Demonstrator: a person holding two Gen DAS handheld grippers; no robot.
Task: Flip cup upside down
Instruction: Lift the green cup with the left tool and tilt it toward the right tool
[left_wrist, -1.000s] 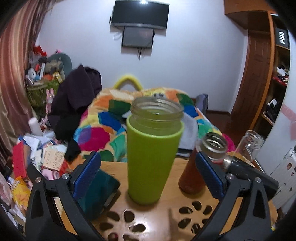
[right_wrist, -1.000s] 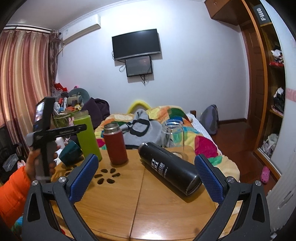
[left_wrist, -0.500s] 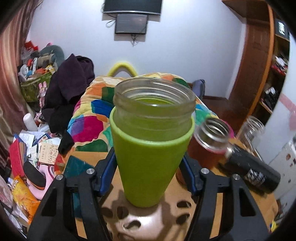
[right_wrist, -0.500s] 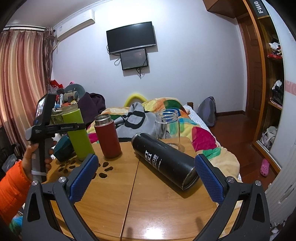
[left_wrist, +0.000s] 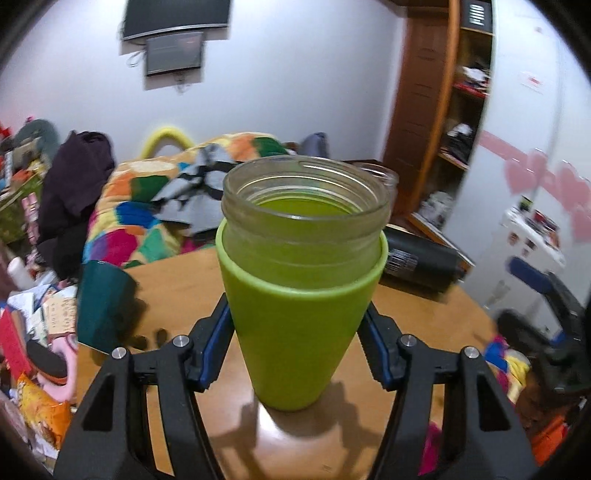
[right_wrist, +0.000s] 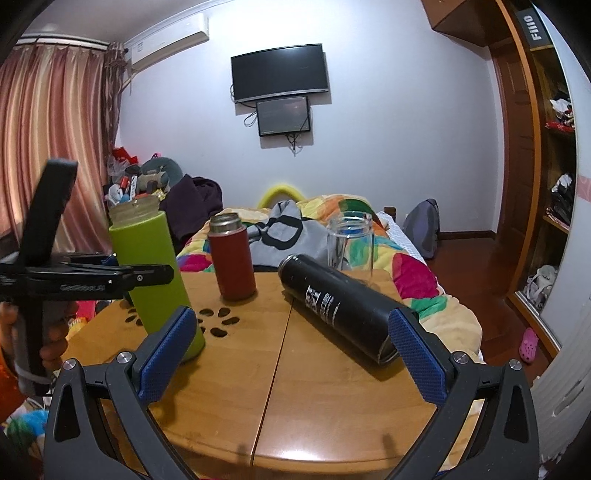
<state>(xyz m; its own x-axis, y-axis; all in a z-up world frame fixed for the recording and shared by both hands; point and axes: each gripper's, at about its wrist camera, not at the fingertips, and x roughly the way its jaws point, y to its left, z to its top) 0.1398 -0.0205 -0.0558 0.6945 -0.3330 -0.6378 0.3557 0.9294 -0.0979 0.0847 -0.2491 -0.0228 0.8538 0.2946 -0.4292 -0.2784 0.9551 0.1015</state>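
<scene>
Round wooden table (right_wrist: 332, 398) in a cluttered bedroom, a bed with a bright quilt behind it. Your green cup (left_wrist: 301, 288) sits between the jaws of your left gripper (left_wrist: 299, 350), mouth up, its glass rim above the green sleeve. Both blue pads press the sleeve low on its sides, so the jaws are clamped on it. From the right wrist view the cup (right_wrist: 155, 273) leans slightly, its base at or just above the wood; which, you cannot tell.

To the right of those jaws lies a black bottle (left_wrist: 421, 262) on its side; to the left stands a dark teal mug (left_wrist: 105, 302).

Your right gripper (right_wrist: 291, 358) hangs with jaws wide apart, holding nothing; the black bottle's end is near its right pad.

The grip looks low, so judge it top-heavy: lift clear of the table first, then roll your wrist slowly, away from the mug.
</scene>
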